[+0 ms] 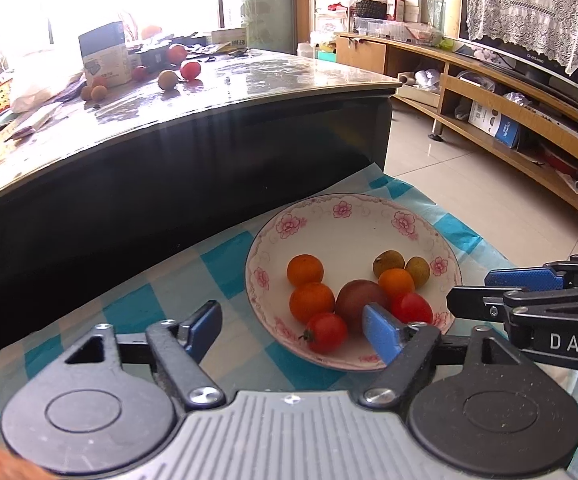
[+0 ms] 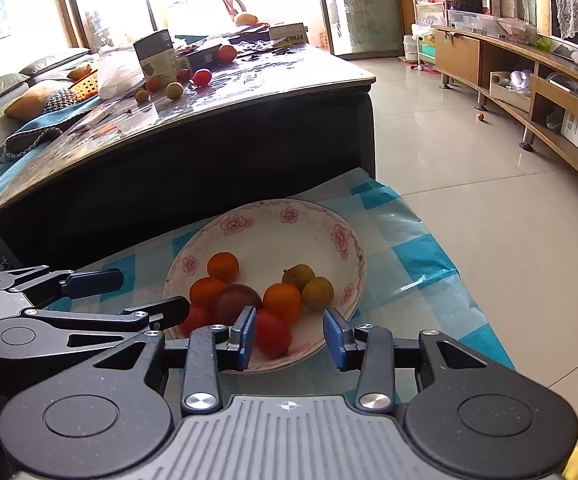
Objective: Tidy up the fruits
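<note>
Plate, floral rim, on a blue-checked cloth over a low worktop. It lies just ahead of both sets of jaws.

Contents: three oranges, a dark plum, two tomatoes, two olive-brown fruits. All are clustered in the near half of the plate.

Left gripper: jaws open wide, holding nothing. The right finger sits over the plate's near rim, in front of the plum and between the two tomatoes; the left finger is over the cloth, outside the plate. Pose level, pointing forward.

Right gripper: jaws open, empty, spanning the near rim. One tomato lies just ahead of the gap, beside the left finger. Pose level, close alongside the left gripper.

Beyond both: dark table, higher, carrying loose fruit, a carton and a bag, well apart from the jaws.
</note>
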`<state>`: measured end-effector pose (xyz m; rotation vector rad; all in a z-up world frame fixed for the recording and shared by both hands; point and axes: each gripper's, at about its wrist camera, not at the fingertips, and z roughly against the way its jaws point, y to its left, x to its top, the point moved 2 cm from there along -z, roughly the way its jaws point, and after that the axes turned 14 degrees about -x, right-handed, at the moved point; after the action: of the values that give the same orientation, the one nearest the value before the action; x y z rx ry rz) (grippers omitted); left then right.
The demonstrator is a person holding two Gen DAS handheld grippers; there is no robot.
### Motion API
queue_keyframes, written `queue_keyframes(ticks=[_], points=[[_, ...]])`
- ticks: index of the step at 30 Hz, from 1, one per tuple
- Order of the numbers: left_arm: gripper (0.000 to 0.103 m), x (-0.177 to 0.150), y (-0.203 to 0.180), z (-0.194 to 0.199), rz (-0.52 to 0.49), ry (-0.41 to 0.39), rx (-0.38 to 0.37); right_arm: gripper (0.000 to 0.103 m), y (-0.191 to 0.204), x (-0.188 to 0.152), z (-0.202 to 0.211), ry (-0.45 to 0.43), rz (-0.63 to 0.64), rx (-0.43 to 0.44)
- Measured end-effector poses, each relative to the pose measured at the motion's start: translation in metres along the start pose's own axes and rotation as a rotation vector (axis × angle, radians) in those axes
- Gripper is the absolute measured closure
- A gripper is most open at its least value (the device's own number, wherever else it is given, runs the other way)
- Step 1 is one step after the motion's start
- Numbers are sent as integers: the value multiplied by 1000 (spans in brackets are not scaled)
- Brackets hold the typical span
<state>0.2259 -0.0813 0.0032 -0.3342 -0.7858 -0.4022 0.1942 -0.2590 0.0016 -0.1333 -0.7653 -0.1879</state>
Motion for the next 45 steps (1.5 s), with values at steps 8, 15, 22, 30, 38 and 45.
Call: queue_keyframes(ticks=[8, 15, 22, 30, 38, 45], points=[[4, -14, -6, 13, -3, 4, 27, 69, 2, -14, 16, -1, 11, -6], [0, -23, -8, 22, 23, 8, 38, 69, -3, -29, 27, 18, -4, -16], [0, -33, -15, 29, 7, 37, 69, 69, -2, -42, 36, 35, -3, -18], [0, -48, -13, 40, 36, 61, 65, 68, -3, -55, 45, 53, -14, -14], [0, -63, -16, 52, 51, 82, 48, 68, 6, -69, 55, 80, -6, 7], [0, -76, -21, 61, 55, 98, 42, 68, 8, -83, 65, 100, -1, 11]])
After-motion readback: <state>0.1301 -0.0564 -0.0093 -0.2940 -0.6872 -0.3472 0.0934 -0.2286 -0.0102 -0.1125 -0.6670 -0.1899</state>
